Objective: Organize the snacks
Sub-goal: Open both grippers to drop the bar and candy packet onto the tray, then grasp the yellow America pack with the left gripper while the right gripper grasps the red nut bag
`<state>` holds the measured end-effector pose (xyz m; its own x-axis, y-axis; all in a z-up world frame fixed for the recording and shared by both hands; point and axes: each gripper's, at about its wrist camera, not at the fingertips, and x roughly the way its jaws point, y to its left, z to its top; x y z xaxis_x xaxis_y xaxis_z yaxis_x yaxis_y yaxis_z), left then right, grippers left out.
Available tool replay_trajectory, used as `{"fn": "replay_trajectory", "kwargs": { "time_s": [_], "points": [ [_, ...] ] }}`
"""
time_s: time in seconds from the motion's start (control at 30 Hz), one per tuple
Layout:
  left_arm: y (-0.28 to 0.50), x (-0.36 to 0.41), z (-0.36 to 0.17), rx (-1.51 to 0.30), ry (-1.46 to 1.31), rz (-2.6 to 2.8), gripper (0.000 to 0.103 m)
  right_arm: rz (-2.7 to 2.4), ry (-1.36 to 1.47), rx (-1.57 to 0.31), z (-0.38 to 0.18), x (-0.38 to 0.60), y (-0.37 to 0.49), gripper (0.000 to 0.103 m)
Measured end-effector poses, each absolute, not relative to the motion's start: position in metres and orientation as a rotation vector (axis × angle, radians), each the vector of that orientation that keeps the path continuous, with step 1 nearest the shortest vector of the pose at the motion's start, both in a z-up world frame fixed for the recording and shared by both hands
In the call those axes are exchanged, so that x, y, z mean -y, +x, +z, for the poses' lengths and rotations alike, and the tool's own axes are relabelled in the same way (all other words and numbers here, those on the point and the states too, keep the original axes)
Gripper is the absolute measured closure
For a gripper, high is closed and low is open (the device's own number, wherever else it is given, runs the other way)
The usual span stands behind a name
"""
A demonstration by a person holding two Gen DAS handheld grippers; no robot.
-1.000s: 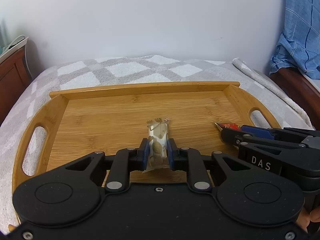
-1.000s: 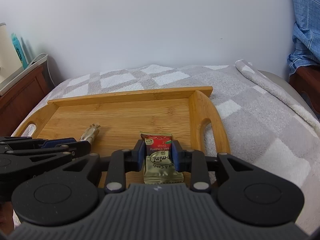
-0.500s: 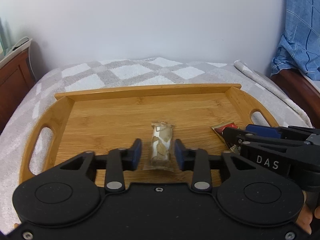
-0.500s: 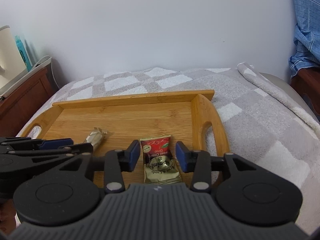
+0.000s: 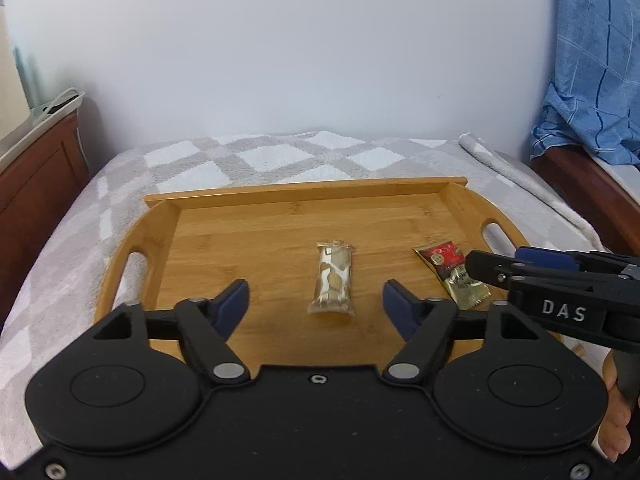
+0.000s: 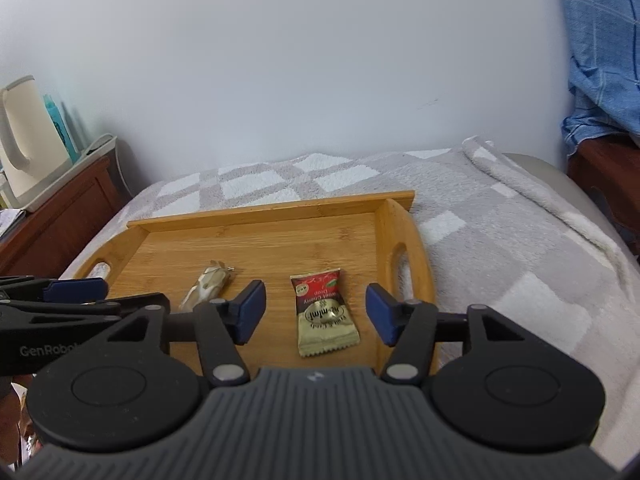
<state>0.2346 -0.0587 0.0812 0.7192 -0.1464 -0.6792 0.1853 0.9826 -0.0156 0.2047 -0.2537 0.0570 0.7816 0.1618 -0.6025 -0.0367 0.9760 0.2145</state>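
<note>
A bamboo tray (image 5: pixel 256 240) (image 6: pixel 260 240) lies on a checked blanket. A cream and gold snack bar (image 5: pixel 333 280) (image 6: pixel 208 286) rests flat in the tray's middle. To its right lies a red and gold candy packet (image 5: pixel 452 274) (image 6: pixel 325 314). My left gripper (image 5: pixel 316 310) hovers just short of the bar, its jaws opening wide, pads clear of the wrapper. My right gripper (image 6: pixel 316 312) stands over the candy packet, jaws also opening, pads apart from it. The right gripper's fingers (image 5: pixel 532 266) cover part of the packet in the left wrist view.
The grey and white blanket (image 6: pixel 500 264) spreads around the tray, with a rolled fold at the far right. A wooden cabinet (image 6: pixel 56 216) with a cream kettle (image 6: pixel 24 136) stands on the left. Blue cloth (image 5: pixel 592 60) hangs at the right. A hand (image 5: pixel 618 420) shows at the lower right.
Both grippers let go: the left released the snack bar, the right the candy packet, and both items now lie on the tray. Both grippers drew back and rose.
</note>
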Motion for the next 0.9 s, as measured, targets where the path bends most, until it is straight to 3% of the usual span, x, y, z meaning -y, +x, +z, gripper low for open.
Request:
{"fn": "replay_trajectory", "kwargs": {
  "time_s": [0.37, 0.9],
  "points": [
    [0.173, 0.046, 0.091, -0.738, 0.020, -0.187, 0.017, 0.112, 0.178, -0.611, 0.069, 0.256, 0.143, 0.015],
    [0.095, 0.038, 0.082, -0.743, 0.050, -0.194, 0.012, 0.092, 0.144, -0.593, 0.061, 0.247, 0.053, 0.011]
  ]
}}
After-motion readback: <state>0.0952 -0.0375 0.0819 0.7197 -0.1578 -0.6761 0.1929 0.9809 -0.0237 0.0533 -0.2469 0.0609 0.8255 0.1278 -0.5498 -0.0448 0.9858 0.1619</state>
